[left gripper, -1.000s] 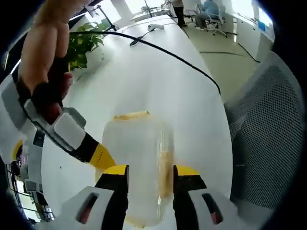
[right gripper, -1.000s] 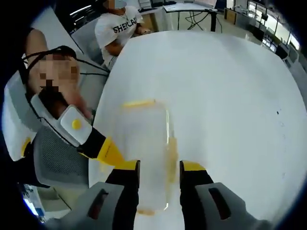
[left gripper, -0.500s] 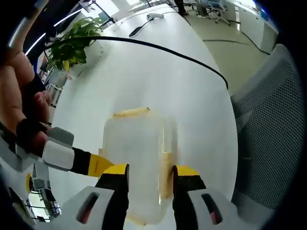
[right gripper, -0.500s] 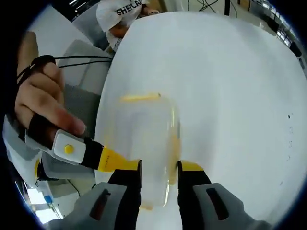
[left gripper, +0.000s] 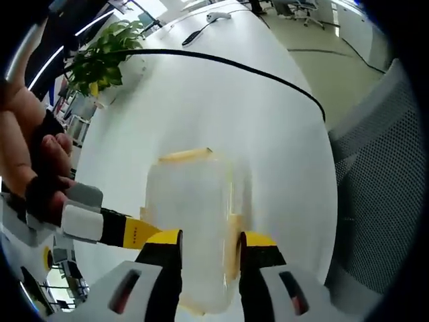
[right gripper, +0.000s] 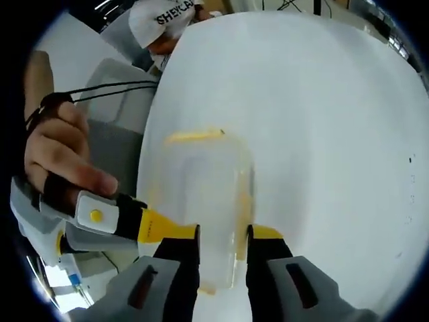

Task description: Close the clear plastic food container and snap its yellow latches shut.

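Observation:
The clear plastic container lies on the white table with its lid on. One yellow latch sits at its far end and another on its right side. My left gripper hangs over the container's near end, jaws a little apart, wrapped around nothing. The right gripper, held by a hand, reaches in from the left to the container's near left corner. In the right gripper view the container lies just ahead of my right gripper, which stands narrowly open above it. The left gripper touches its left edge.
A black cable crosses the table beyond the container. A potted plant stands at the far left, and a mesh chair is on the right. A person in a white shirt sits at the far edge, near a grey chair.
Both pairs of jaws have narrowed slightly over the container. In each view the other gripper and its hand have dropped lower, toward the container's near left corner. The container stays put.

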### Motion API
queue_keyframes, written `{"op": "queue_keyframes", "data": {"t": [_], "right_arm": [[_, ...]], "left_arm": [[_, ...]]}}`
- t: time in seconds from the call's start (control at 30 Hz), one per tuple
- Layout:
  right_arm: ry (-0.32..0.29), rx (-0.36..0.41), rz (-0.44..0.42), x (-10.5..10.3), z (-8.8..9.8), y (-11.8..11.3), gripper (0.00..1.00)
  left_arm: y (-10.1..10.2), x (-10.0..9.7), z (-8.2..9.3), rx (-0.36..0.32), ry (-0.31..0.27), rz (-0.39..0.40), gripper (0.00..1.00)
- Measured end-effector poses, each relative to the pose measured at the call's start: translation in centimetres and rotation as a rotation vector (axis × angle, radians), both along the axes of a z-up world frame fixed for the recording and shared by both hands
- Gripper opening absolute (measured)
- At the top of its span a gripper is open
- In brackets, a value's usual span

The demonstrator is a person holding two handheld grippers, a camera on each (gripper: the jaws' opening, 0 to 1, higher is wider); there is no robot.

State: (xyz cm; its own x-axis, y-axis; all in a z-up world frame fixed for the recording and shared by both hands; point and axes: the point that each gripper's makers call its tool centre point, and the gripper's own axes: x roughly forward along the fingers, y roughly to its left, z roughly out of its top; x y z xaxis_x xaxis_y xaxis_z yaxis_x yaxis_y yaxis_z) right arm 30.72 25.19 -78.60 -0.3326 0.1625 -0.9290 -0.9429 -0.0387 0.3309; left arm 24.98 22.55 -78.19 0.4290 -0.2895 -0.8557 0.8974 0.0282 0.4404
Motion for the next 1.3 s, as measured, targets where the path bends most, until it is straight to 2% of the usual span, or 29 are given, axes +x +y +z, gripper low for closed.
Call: {"op": "queue_keyframes", "data": {"t": [0.3, 0.43, 0.57, 0.6, 0.63, 0.67, 0.73, 0.77, 0.8, 0.83, 0.9, 0.93, 0.97, 1.03, 1.1, 1.2, 1.23, 1.3], "right_arm": [[-0.009, -0.029, 0.004, 0.0, 0.0, 0.2, 0.25], [0.000, 0.000, -0.010, 0.1, 0.2, 0.0, 0.26], [-0.027, 0.038, -0.045, 0.1, 0.4, 0.0, 0.26], [-0.048, 0.051, -0.057, 0.1, 0.5, 0.0, 0.26], [-0.068, 0.064, -0.056, 0.2, 0.5, 0.0, 0.26], [-0.092, 0.087, -0.044, 0.3, 0.6, 0.2, 0.26], [-0.134, 0.148, -0.033, 0.1, 0.9, 0.3, 0.26], [-0.141, 0.170, -0.048, 0.1, 1.0, 0.4, 0.26], [-0.127, 0.221, -0.075, -0.3, 1.2, 0.8, 0.29], [-0.118, 0.254, -0.109, -0.4, 1.4, 1.0, 0.35], [-0.186, 0.322, -0.145, 0.4, 1.9, 1.4, 0.43], [-0.239, 0.354, -0.153, 1.1, 2.1, 1.4, 0.49], [-0.265, 0.370, -0.160, 1.4, 2.1, 1.3, 0.53], [-0.272, 0.364, -0.160, 1.1, 2.0, 0.4, 0.59], [-0.317, 0.373, -0.169, 1.4, 2.1, -0.3, 0.66], [-0.311, 0.405, -0.191, 0.5, 2.2, -1.0, 0.90], [-0.315, 0.405, -0.187, 0.1, 2.2, -1.4, 0.93], [-0.326, 0.388, -0.156, -0.5, 1.9, -2.0, 0.93]], "left_arm": [[-0.1, -0.2, -0.2, -0.012, 0.006, 0.004, 0.27], [-0.1, -0.3, -0.2, -0.019, 0.005, -0.001, 0.28], [-0.1, -0.4, -0.2, 0.026, -0.008, -0.028, 0.29], [-0.1, -0.4, -0.2, 0.055, -0.013, -0.065, 0.29], [0.0, -0.7, -0.4, 0.061, 0.009, -0.084, 0.33], [-0.1, -1.2, -0.5, 0.045, 0.053, -0.063, 0.38], [-0.5, -2.4, -0.5, -0.044, 0.148, 0.021, 0.53], [-0.4, -2.7, -0.5, -0.036, 0.155, -0.011, 0.58], [-0.2, -2.8, -0.6, -0.023, 0.148, -0.050, 0.62], [0.3, -2.9, -0.6, -0.009, 0.138, -0.048, 0.65], [0.7, -3.3, -0.6, -0.003, 0.151, -0.057, 0.69], [0.7, -3.8, -0.5, -0.024, 0.182, -0.035, 0.74], [0.6, -4.2, -0.4, -0.041, 0.202, -0.031, 0.78], [1.0, -4.5, -0.3, -0.037, 0.217, -0.028, 0.81], [1.6, -4.6, -0.3, -0.033, 0.235, -0.004, 0.82], [2.1, -4.0, 0.0, -0.042, 0.232, 0.018, 0.97], [2.3, -4.0, 0.1, -0.044, 0.252, 0.021, 0.97], [2.7, -3.3, 0.3, -0.055, 0.255, 0.045, 0.98]]}}
